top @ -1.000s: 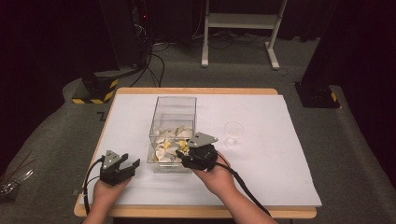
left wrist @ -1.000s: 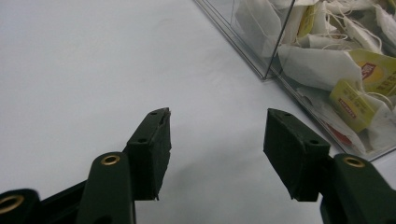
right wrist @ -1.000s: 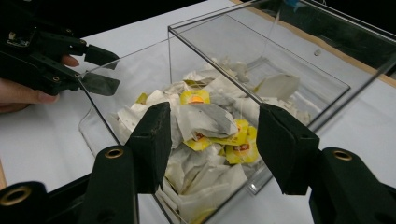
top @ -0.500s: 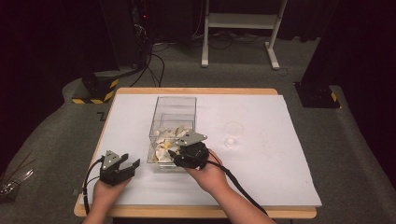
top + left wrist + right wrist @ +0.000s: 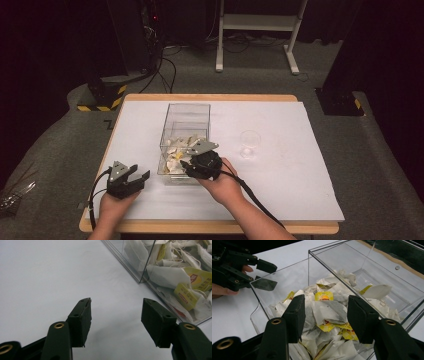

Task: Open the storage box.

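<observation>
Right tongs (image 5: pixel 325 315) over the tea bags (image 5: pixel 327 311)

The tea bags lie piled in the clear box (image 5: pixel 184 112) on the tabletop (image 5: pixel 300 165). The right tongs have just been closing but pinch nothing yet — they could grab a tangle of strings and lift several bags. The left tongs (image 5: pixel 116 315) rest spread beside the box — holding nothing.

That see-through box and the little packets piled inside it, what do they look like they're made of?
The box looks like clear hard plastic, perhaps acrylic: its straight, glossy walls have sharp edges, and the contents show through them. The packets appear to be tea bags of thin, matte white paper, crumpled and slightly translucent, with strings and small yellow paper tags.
</observation>
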Demonstrator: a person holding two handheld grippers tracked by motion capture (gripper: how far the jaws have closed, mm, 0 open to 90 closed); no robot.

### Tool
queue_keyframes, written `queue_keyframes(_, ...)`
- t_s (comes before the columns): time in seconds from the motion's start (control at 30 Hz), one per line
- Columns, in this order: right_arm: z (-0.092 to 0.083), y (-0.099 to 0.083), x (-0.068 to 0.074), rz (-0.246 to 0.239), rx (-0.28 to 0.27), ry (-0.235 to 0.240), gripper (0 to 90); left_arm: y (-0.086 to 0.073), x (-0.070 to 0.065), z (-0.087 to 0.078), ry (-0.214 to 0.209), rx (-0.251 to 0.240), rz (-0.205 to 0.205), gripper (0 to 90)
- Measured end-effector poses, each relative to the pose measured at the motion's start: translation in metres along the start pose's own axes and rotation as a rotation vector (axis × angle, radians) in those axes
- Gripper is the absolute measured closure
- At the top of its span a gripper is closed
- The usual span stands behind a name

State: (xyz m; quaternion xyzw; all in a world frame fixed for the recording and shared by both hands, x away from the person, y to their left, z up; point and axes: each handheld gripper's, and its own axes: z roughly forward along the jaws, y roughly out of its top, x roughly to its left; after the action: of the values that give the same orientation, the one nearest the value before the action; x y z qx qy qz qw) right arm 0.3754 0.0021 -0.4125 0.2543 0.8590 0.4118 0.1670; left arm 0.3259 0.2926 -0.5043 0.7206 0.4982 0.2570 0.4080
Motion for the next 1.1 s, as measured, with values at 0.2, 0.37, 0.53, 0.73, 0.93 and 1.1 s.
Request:
queue_keyframes(0.2,0.005,0.000,-0.002,-0.006,0.030,0.003,51.2,0.000,0.000,0.000,0.000,0.000,-0.003,41.5)
queue_keyframes(0.37,0.009,0.000,-0.004,0.000,0.067,0.015,52.6,0.000,0.000,0.000,0.000,-0.002,-0.001,41.3)
queue_keyframes(0.53,0.015,0.002,-0.005,-0.016,0.099,0.010,54.5,0.000,0.000,0.000,-0.001,-0.003,-0.003,41.3)
queue_keyframes(0.73,0.024,0.007,-0.004,-0.035,0.139,0.005,55.9,-0.001,0.000,-0.001,-0.004,-0.006,-0.006,41.0)
queue_keyframes(0.93,0.032,0.011,-0.004,-0.051,0.179,-0.005,57.5,-0.001,0.001,-0.002,-0.007,-0.011,-0.009,40.6)
queue_keyframes(1.1,0.038,0.011,-0.006,-0.040,0.219,0.002,60.0,-0.002,0.001,-0.003,-0.011,-0.013,-0.009,40.2)
